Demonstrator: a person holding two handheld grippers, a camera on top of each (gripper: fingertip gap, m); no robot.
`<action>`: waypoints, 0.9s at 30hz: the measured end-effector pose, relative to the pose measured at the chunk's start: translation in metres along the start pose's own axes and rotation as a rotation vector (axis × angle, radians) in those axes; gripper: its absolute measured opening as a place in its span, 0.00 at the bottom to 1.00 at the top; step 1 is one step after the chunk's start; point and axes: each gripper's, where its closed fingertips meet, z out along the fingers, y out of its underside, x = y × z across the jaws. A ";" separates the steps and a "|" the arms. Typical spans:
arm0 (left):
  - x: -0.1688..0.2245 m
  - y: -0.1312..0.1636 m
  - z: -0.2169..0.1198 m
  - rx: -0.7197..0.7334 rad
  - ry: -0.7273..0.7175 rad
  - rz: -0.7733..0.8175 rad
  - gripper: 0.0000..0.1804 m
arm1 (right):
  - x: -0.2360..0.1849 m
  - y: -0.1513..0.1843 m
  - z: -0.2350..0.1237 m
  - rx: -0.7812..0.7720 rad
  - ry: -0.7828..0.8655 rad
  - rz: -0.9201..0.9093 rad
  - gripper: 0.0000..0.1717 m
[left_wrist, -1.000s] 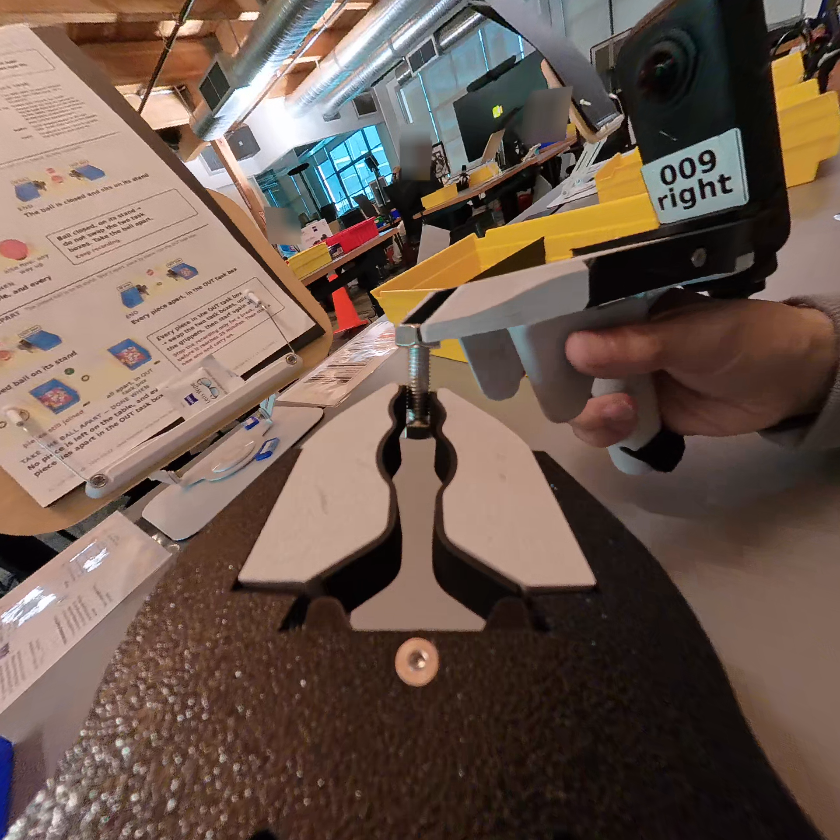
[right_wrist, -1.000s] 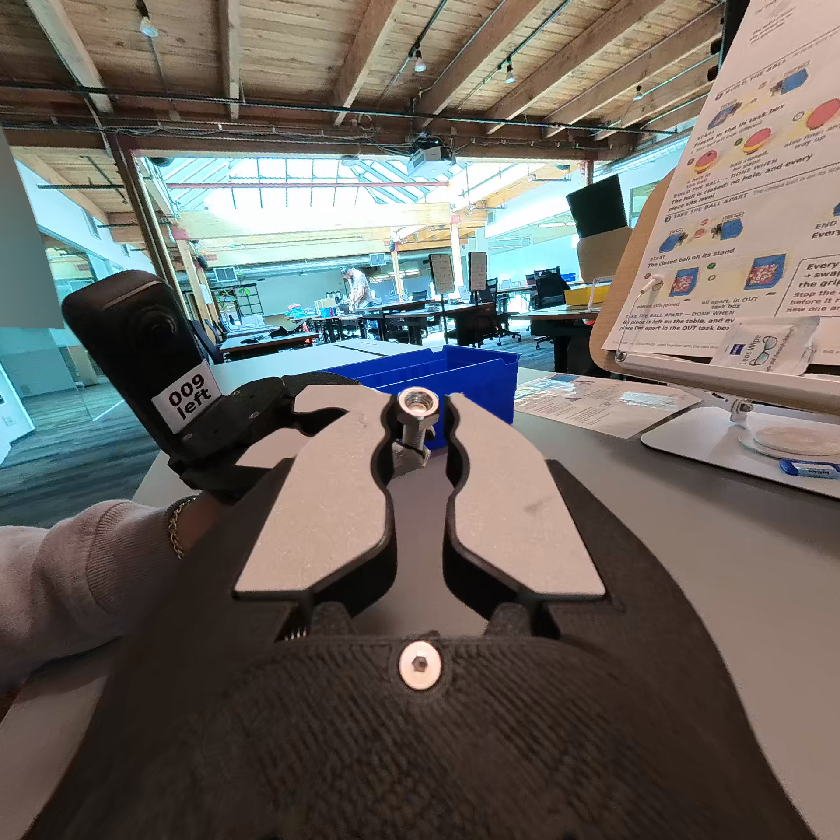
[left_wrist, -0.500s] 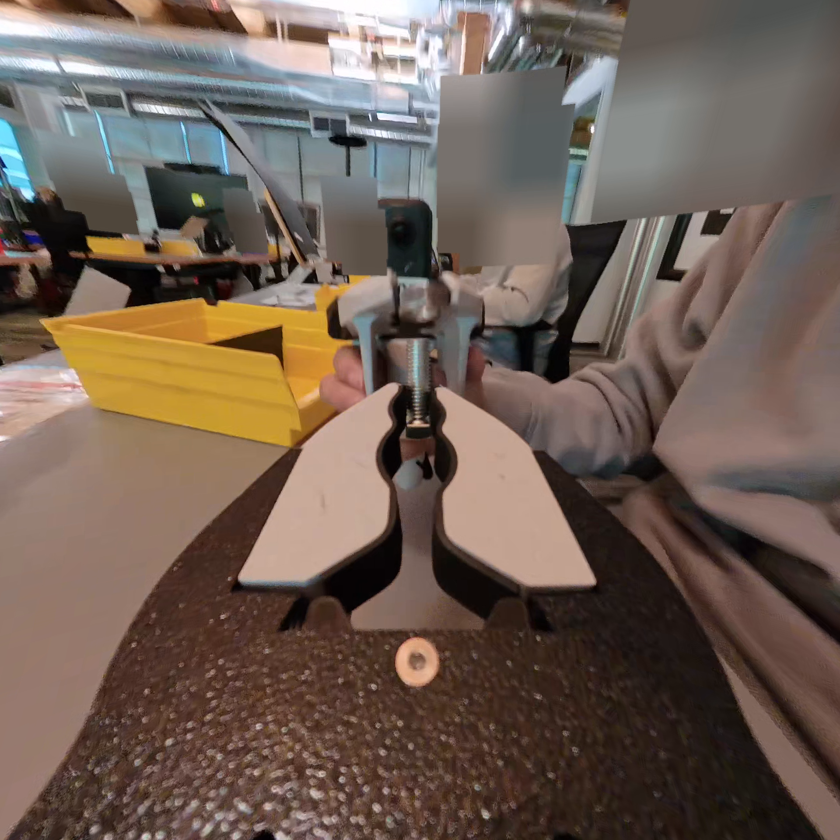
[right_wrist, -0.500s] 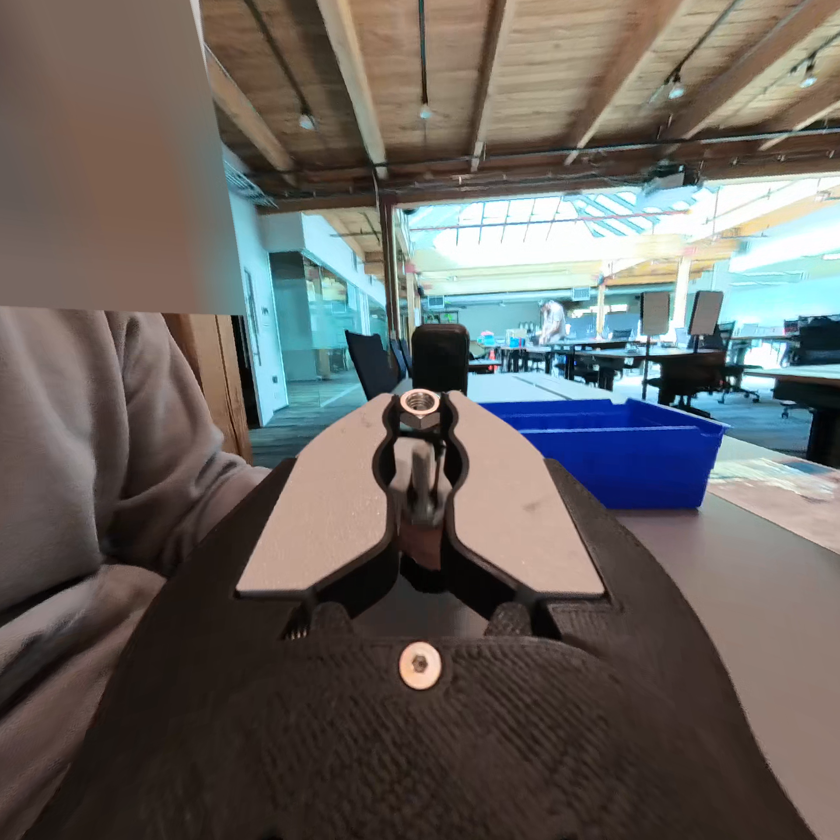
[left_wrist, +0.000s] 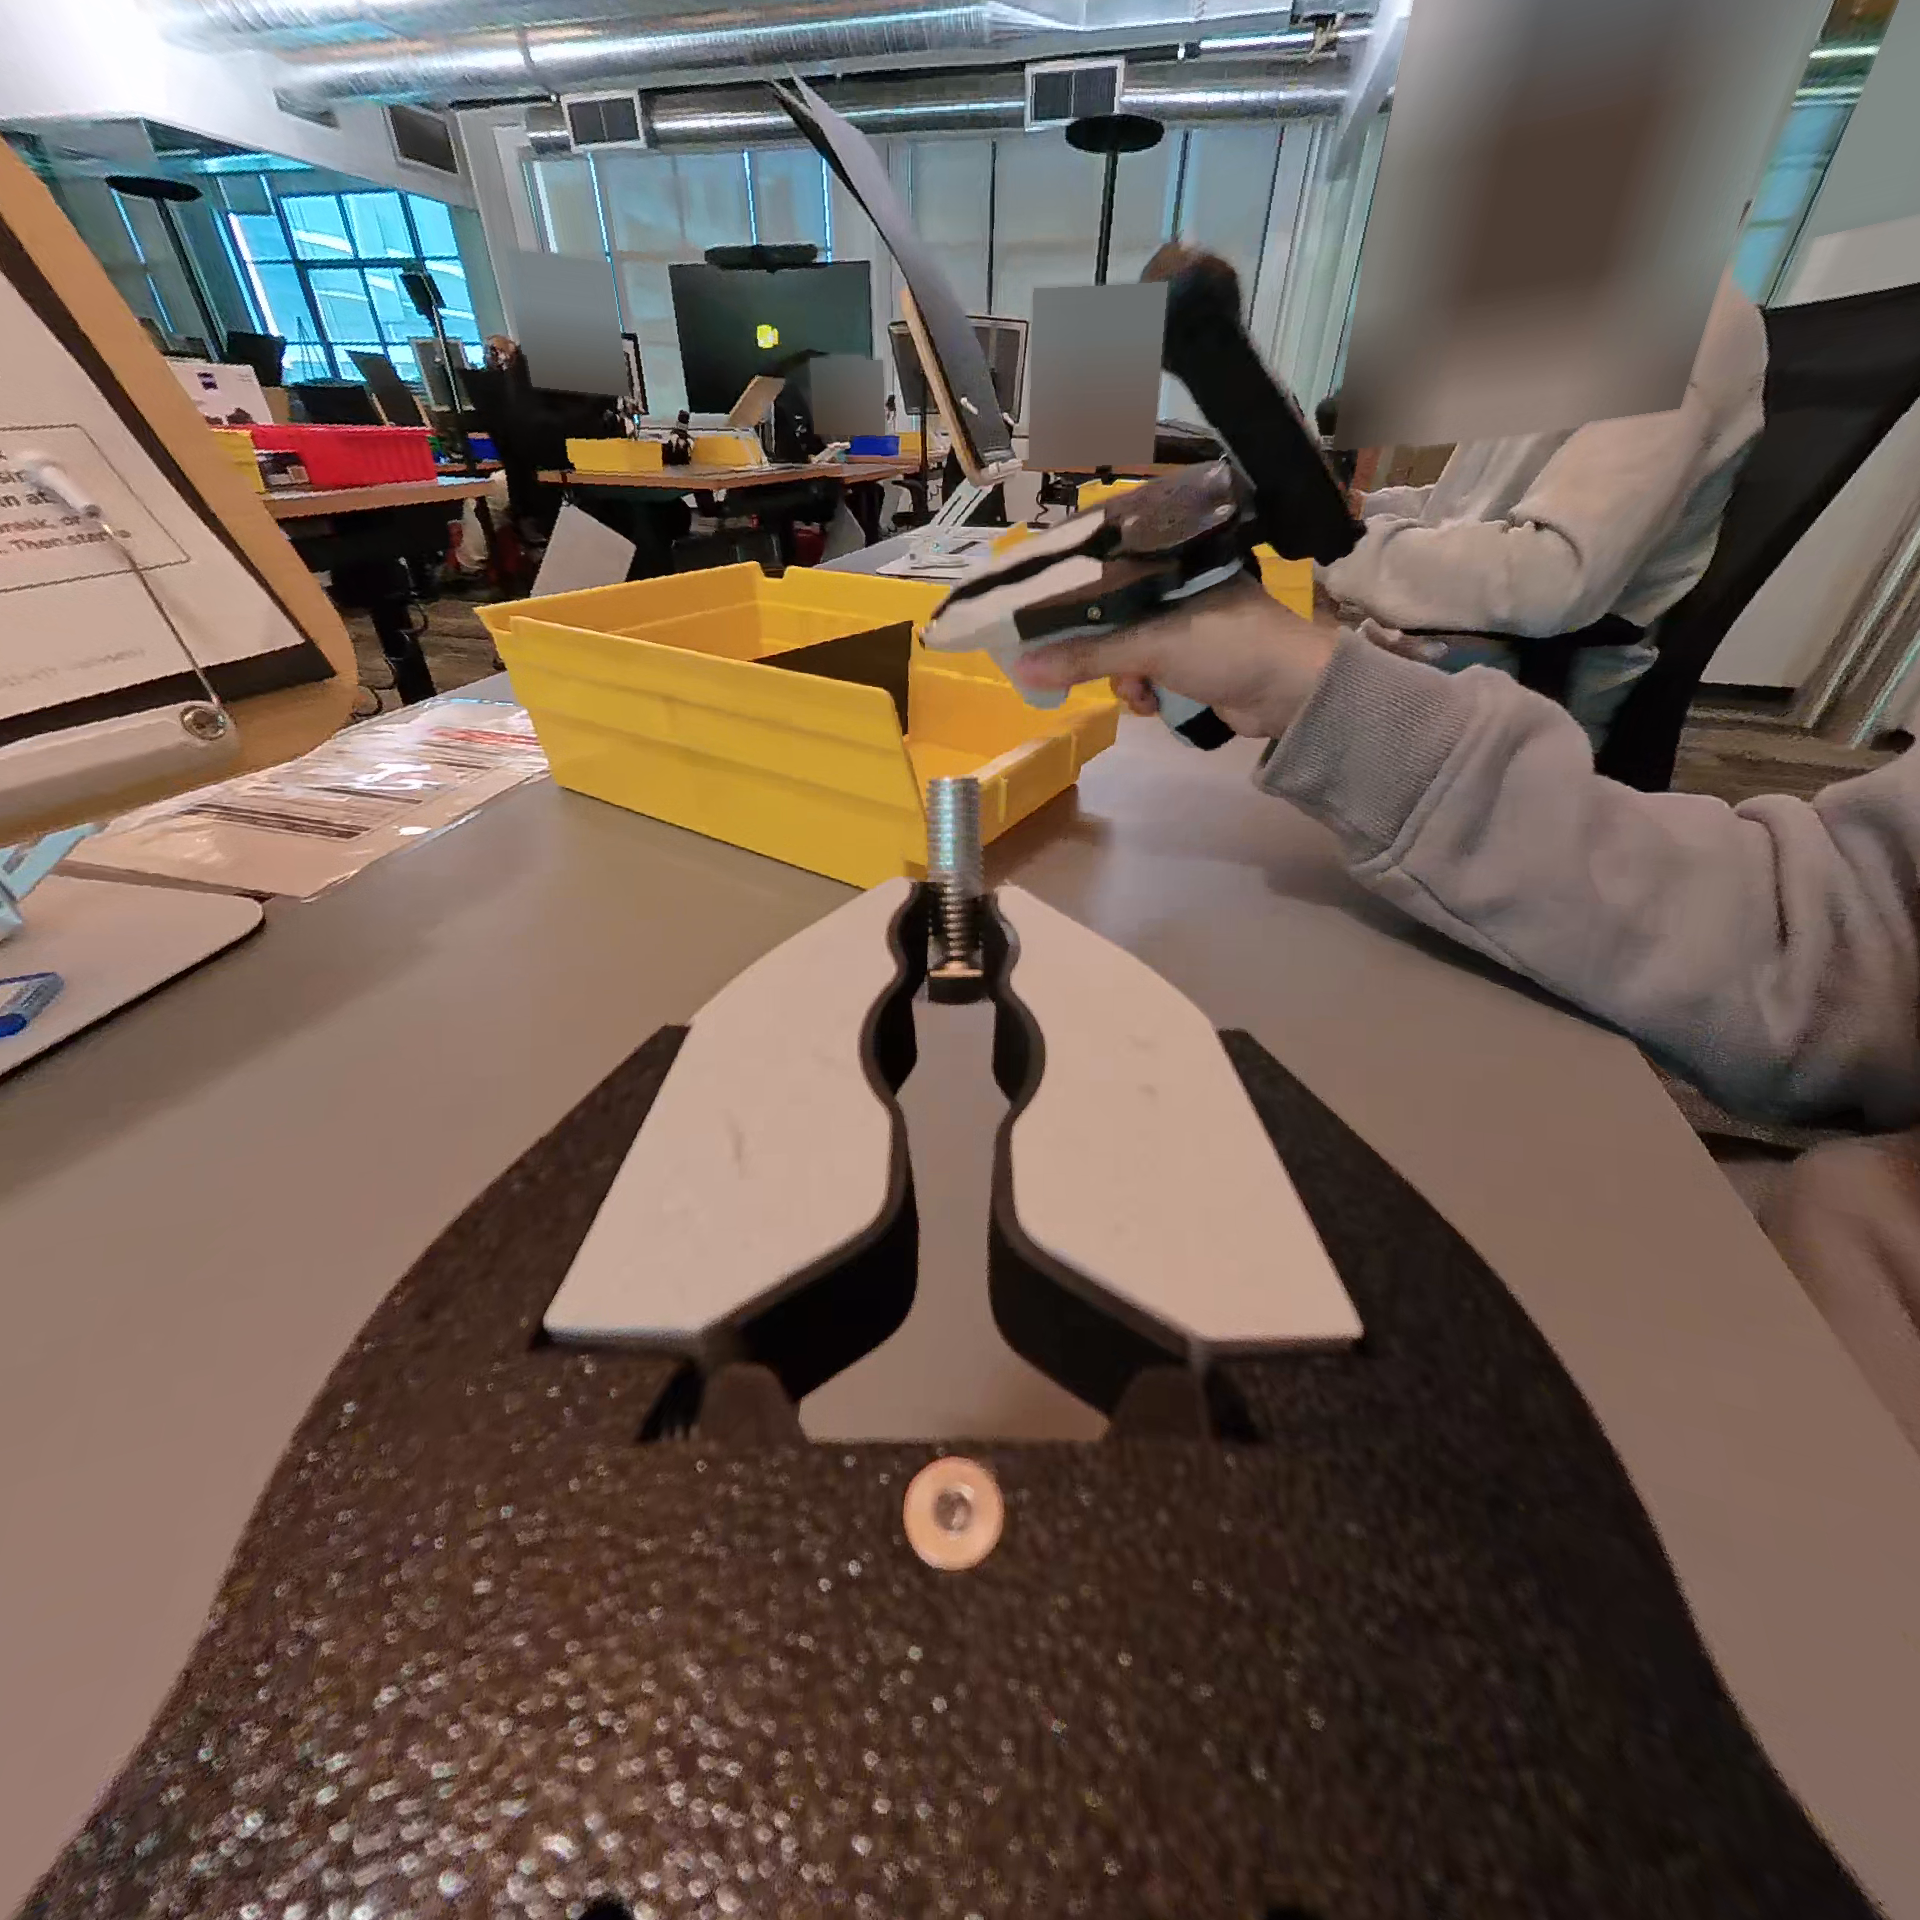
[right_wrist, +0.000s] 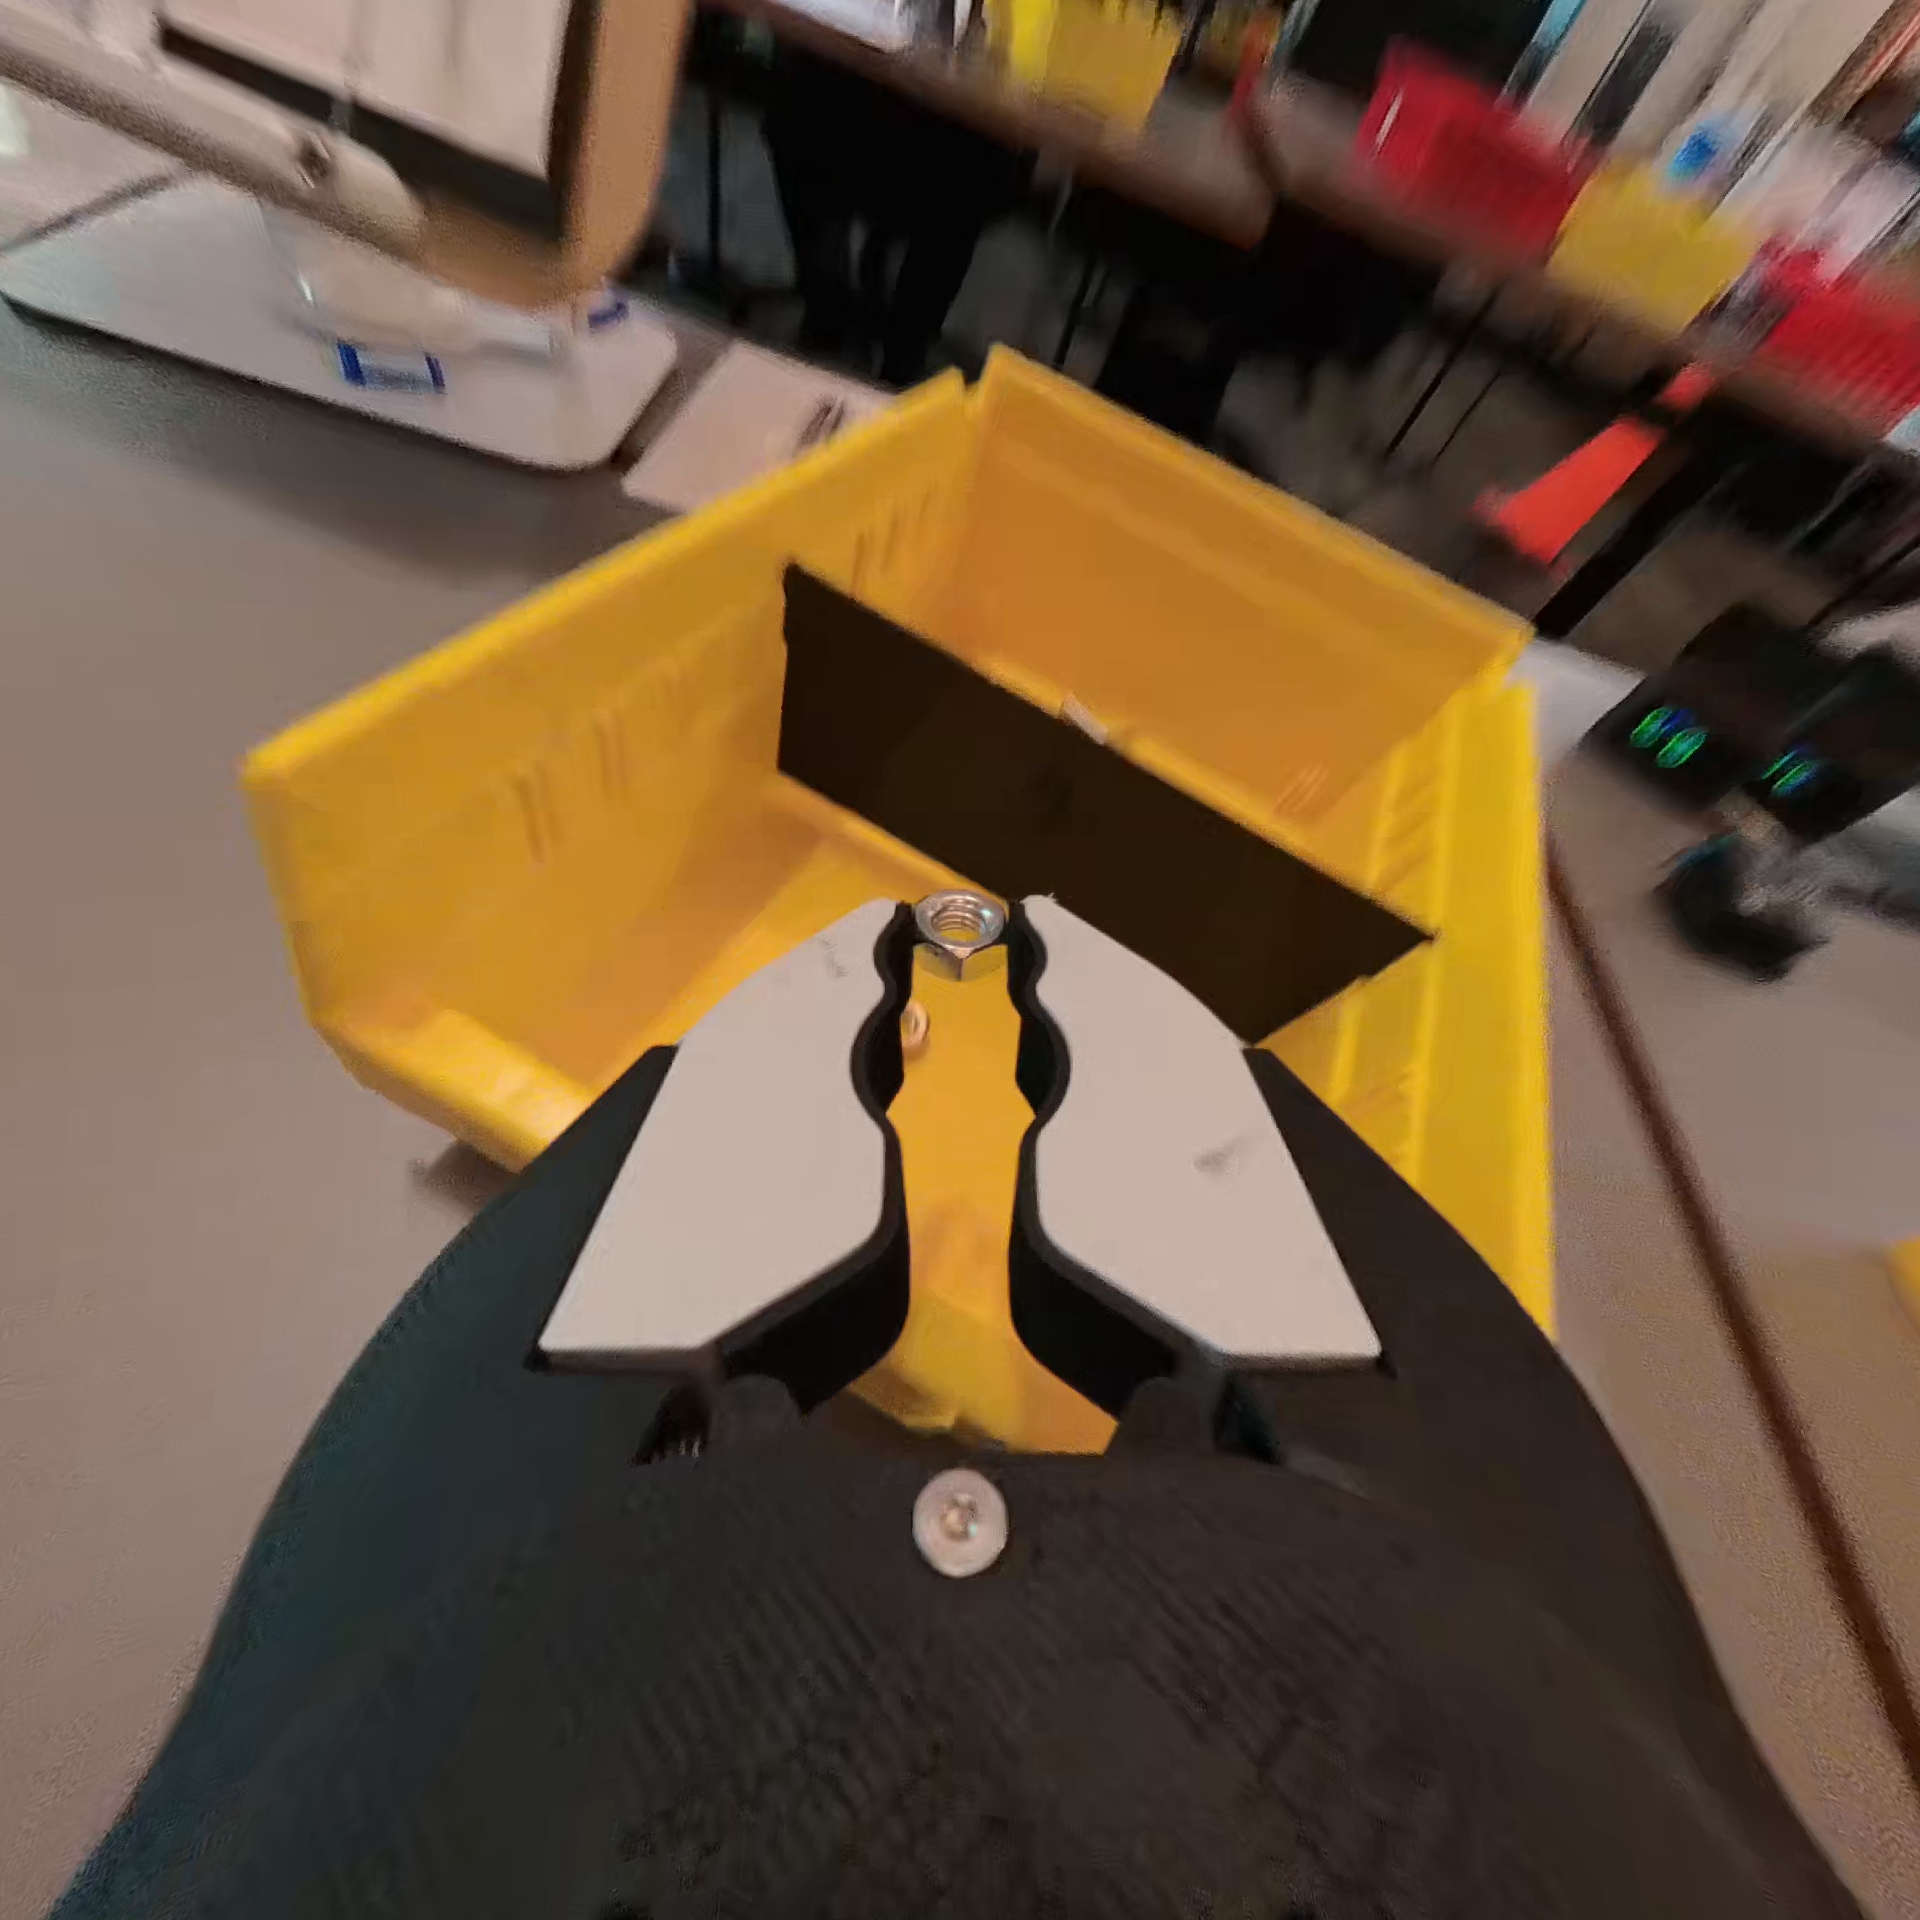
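Note:
My left gripper (left_wrist: 956, 940) is shut on a silver threaded bolt (left_wrist: 954, 842). The bolt stands upright over the grey table, threaded end up, in front of a yellow bin (left_wrist: 727, 717). My right gripper (right_wrist: 961, 930) is shut on a silver hex nut (right_wrist: 958, 932) and holds it over the near compartment of the yellow bin (right_wrist: 582, 831), just before its black divider (right_wrist: 1039, 790). In the left wrist view the right gripper (left_wrist: 940, 629) hovers over the bin's right end, held by a hand in a grey sleeve.
A small brass-coloured piece (right_wrist: 914, 1029) lies on the bin floor under the right jaws. A document stand (left_wrist: 94, 582) with printed sheets sits at the left, laminated papers (left_wrist: 332, 779) beside it. A seated person (left_wrist: 1558, 499) is behind the table. Office desks and other bins fill the background. My hands' fingertips stand some 30 cm from each other.
The nut was on the bolt's end between both grippers; now they are apart. My right gripper has swung away with the nut to above the yellow bin. The left still holds the bolt.

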 end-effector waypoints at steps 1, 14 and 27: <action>0.000 0.000 0.000 -0.001 -0.003 0.001 0.05 | 0.001 0.011 0.003 -0.052 -0.026 0.030 0.10; -0.005 0.005 0.001 -0.023 -0.029 -0.008 0.05 | 0.002 -0.008 -0.002 0.084 -0.011 0.073 0.35; 0.013 -0.013 0.004 0.078 0.014 0.111 0.05 | -0.258 -0.107 -0.120 0.652 -1.216 0.112 0.18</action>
